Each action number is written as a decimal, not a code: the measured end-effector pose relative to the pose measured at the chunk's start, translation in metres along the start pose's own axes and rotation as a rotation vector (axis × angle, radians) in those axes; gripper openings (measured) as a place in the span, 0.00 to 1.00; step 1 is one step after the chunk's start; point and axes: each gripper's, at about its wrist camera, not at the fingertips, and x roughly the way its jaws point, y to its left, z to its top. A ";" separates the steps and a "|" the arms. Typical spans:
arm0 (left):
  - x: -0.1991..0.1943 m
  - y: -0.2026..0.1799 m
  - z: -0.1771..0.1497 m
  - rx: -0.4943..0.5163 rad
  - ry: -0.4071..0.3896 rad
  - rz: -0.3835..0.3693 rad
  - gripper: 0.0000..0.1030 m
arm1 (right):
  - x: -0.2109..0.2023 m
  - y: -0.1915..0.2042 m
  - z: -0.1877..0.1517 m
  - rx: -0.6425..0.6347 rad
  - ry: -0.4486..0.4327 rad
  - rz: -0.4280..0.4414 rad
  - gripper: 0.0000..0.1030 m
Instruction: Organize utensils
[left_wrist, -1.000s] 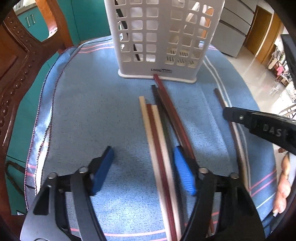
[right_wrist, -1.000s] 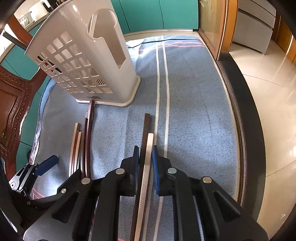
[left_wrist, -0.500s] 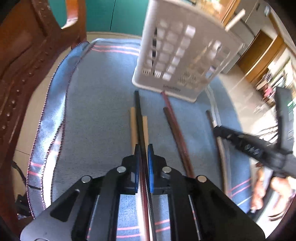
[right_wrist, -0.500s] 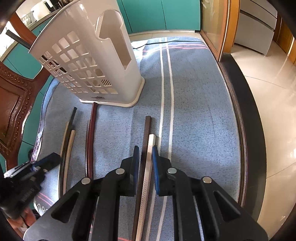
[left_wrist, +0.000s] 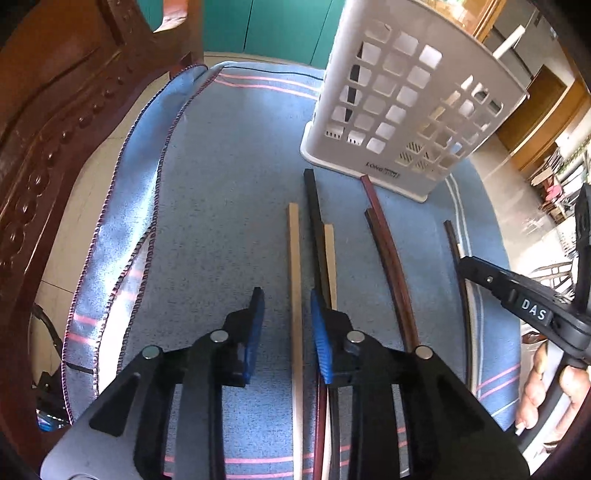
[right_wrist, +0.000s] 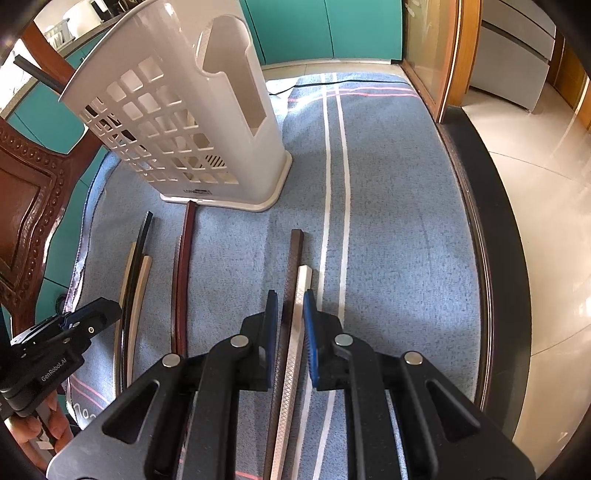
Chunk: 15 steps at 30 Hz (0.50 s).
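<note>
Several chopsticks lie on a blue cloth (left_wrist: 221, 177) before a white lattice utensil holder (left_wrist: 406, 110), which also shows in the right wrist view (right_wrist: 192, 122). My left gripper (left_wrist: 286, 314) is open, jaws either side of a pale chopstick (left_wrist: 294, 258); a black chopstick (left_wrist: 314, 221) and another pale one (left_wrist: 329, 258) lie by its right finger. Two dark red chopsticks (left_wrist: 388, 251) lie further right. My right gripper (right_wrist: 290, 321) is shut on a dark brown chopstick (right_wrist: 293, 258) and a white patterned chopstick (right_wrist: 301, 295).
A carved wooden chair (left_wrist: 48, 129) stands at the left, close to the cloth's edge. The table's dark rim (right_wrist: 491, 258) runs along the right, with tiled floor beyond. Teal cabinets (right_wrist: 325, 29) stand behind. A black stick (right_wrist: 37, 74) stands in the holder.
My left gripper was shut on the black chopstick half a second ago; it has opened, and the chopstick lies on the cloth. My right gripper stays shut on its pair.
</note>
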 end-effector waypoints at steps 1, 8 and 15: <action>0.002 -0.003 -0.002 0.008 0.003 0.012 0.26 | 0.001 0.000 -0.001 -0.003 0.003 -0.003 0.14; 0.011 -0.016 -0.003 0.068 -0.004 0.077 0.27 | 0.006 0.004 -0.001 -0.022 0.007 -0.030 0.14; 0.010 -0.023 -0.004 0.093 -0.007 0.103 0.27 | 0.008 0.012 -0.002 -0.047 -0.003 -0.054 0.18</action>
